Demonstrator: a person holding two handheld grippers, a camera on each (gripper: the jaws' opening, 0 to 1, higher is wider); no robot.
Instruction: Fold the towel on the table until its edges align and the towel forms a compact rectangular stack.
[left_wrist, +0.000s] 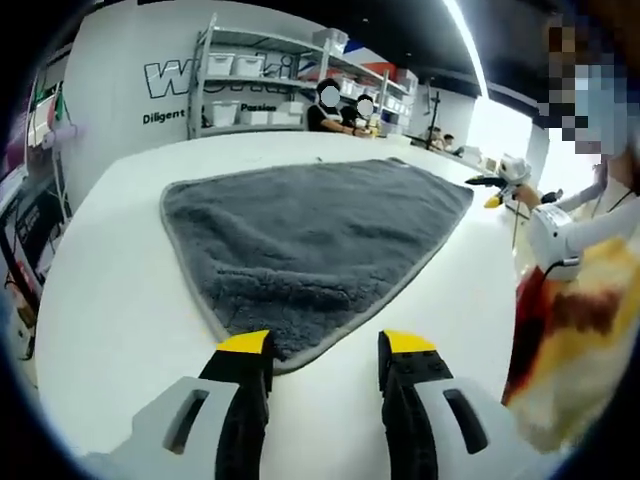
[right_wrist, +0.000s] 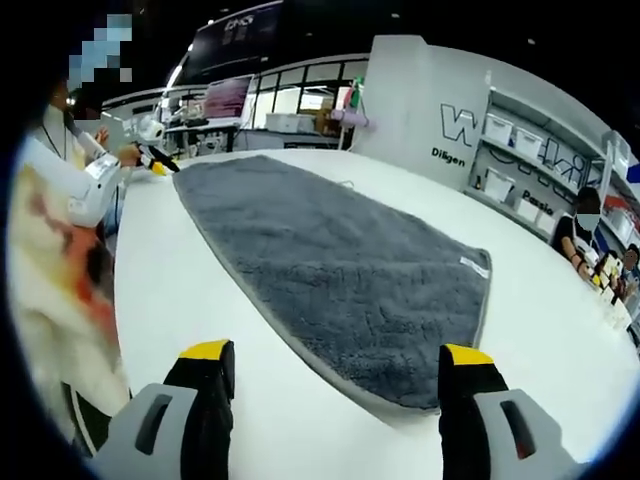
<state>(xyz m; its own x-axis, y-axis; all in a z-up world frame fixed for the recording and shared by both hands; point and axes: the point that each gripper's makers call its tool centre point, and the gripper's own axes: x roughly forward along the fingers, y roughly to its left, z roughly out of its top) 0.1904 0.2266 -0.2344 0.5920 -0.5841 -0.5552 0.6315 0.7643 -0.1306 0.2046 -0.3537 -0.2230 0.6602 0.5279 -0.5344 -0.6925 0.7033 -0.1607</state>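
Towel flat ahead of both my claws, nothing held yet.

The grey towel (left_wrist: 310, 245) lies spread on the white table (left_wrist: 110, 300); my left gripper (left_wrist: 325, 350), jaws apart, straddles its near corner, while my right gripper (right_wrist: 335, 360), jaws wide, faces its near short edge, long axis running away.

The white wall (left_wrist: 130, 90) is showing part of a large outlined "W" logo. Smaller dark lettering beneath is reading "Diligen", cut off. "Passion" is showing behind the shelf (left_wrist: 255, 85).
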